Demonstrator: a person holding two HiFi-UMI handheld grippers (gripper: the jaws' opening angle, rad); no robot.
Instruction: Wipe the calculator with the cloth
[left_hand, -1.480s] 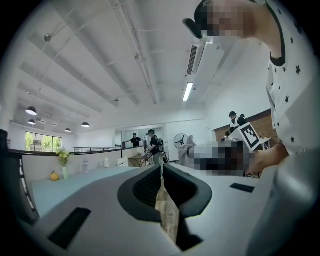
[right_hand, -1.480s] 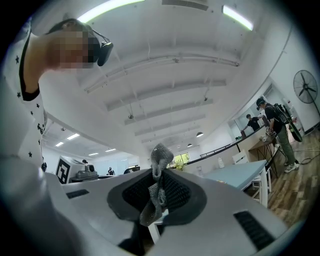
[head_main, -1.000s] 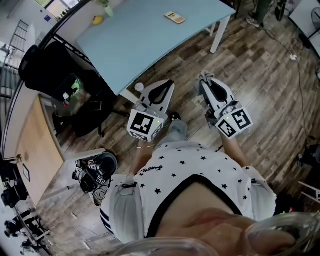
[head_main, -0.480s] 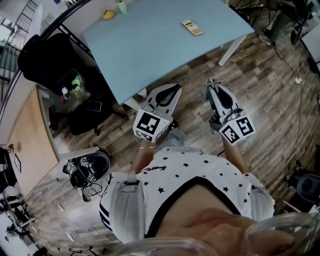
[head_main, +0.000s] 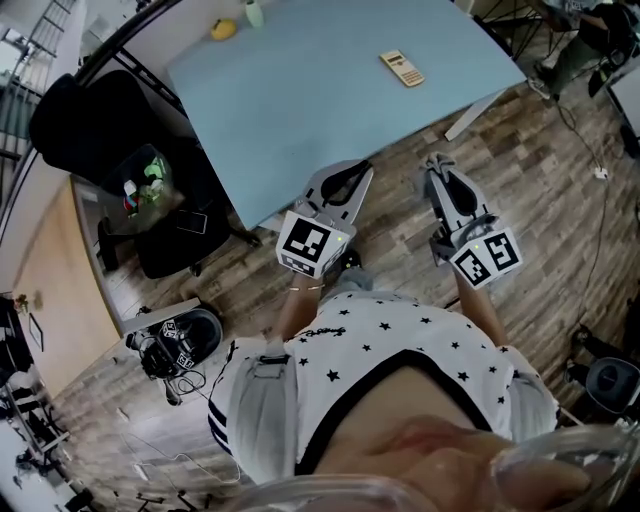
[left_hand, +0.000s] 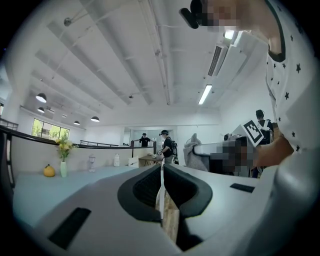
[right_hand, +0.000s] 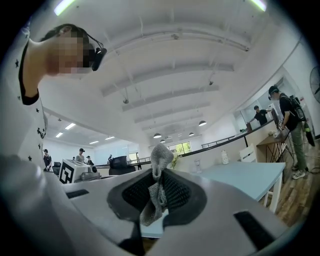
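The calculator lies on the far part of the light blue table, well apart from both grippers. The right gripper is held over the wooden floor, near the table edge. Its 2 jaws are clenched on a grey cloth, which sticks up above the tips and hangs down between them. The left gripper is near the front edge of the table, with its jaws pressed together and nothing between them. A small yellow object sits at the table's far left corner.
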